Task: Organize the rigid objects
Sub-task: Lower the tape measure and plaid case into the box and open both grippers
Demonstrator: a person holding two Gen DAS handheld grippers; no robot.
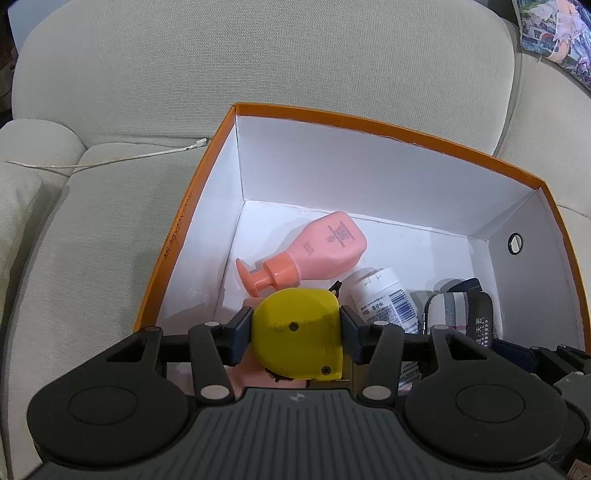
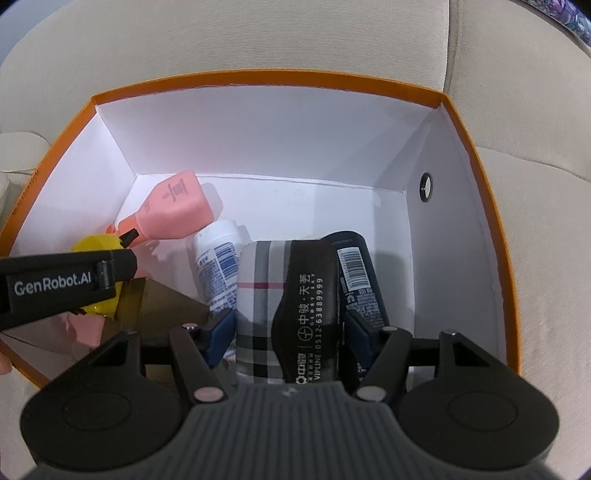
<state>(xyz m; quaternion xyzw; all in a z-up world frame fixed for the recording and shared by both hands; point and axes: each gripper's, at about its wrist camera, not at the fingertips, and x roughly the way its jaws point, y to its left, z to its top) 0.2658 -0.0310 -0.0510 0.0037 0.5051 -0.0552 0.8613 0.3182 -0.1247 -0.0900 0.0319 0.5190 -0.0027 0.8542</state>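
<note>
An orange box with a white inside (image 1: 332, 122) (image 2: 258, 79) stands on a beige sofa. My left gripper (image 1: 295, 332) is shut on a yellow tape measure (image 1: 295, 332) (image 2: 96, 243) and holds it over the box's near left part. My right gripper (image 2: 288, 325) is shut on a plaid case with a black band (image 2: 280, 295) (image 1: 458, 310), low inside the box. A pink pump bottle (image 1: 325, 247) (image 2: 173, 210), a white bottle (image 1: 384, 299) (image 2: 218, 258) and a dark bottle (image 2: 358, 273) lie on the box floor.
A gold-brown card (image 2: 159, 306) and a pink sheet (image 2: 88, 325) lie at the box's near left. A white cable (image 1: 110, 158) lies on the sofa seat left of the box. A patterned cushion (image 1: 554, 33) sits at the far right.
</note>
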